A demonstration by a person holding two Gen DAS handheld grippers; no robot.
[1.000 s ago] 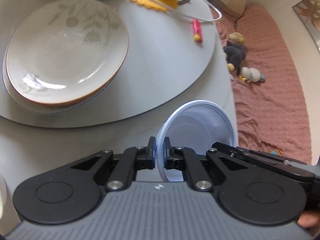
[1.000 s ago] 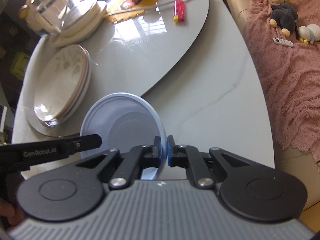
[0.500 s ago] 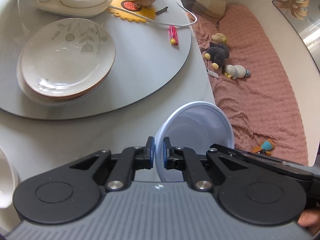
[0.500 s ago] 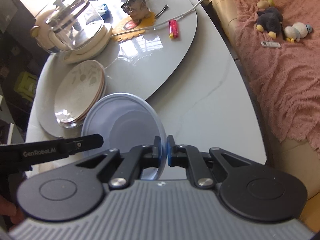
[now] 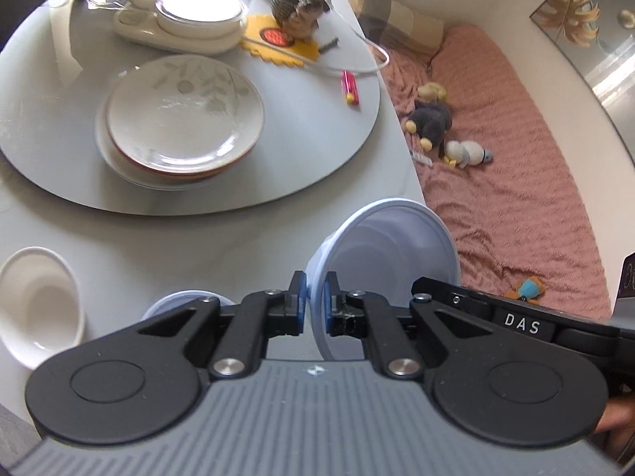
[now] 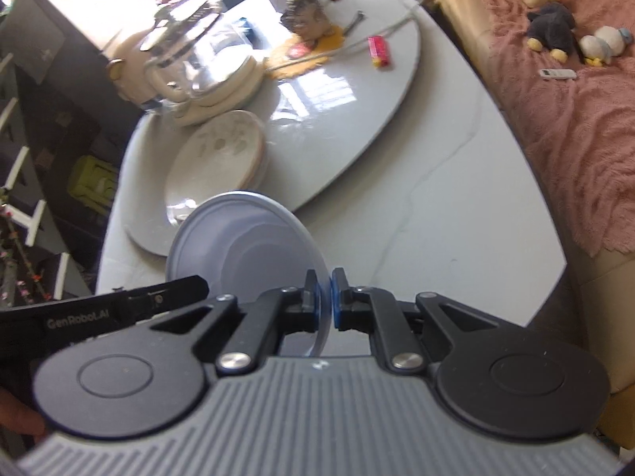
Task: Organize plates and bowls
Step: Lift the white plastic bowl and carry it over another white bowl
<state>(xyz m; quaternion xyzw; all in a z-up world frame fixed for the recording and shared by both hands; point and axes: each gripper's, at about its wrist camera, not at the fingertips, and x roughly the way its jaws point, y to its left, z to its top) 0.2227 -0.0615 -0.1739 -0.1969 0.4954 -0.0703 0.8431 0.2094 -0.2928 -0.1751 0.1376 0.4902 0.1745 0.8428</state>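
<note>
A pale blue bowl [image 5: 389, 246] hangs tilted above the near edge of the table, gripped at opposite sides of its rim. My left gripper [image 5: 313, 309] is shut on one side of the rim and my right gripper [image 6: 324, 301] is shut on the other side of the bowl [image 6: 246, 246]. A stack of leaf-patterned plates [image 5: 182, 119] rests on the grey turntable [image 5: 317, 150], ahead and to the left. A white bowl [image 5: 35, 305] stands at the table's near left. Beside it a second pale blue rim [image 5: 170, 303] peeks out from under my left gripper.
A glass kettle [image 5: 198, 8] on its base, a yellow mat [image 5: 278, 43] with a figurine, a cable and a red lighter [image 5: 349, 87] lie at the back of the turntable. A sofa with a pink cover [image 5: 516, 158] and plush toys runs along the table's right side.
Both grippers have risen and drawn back with the blue bowl between them. The plates look smaller and farther off. The white bowl and the second blue rim have come into view.
</note>
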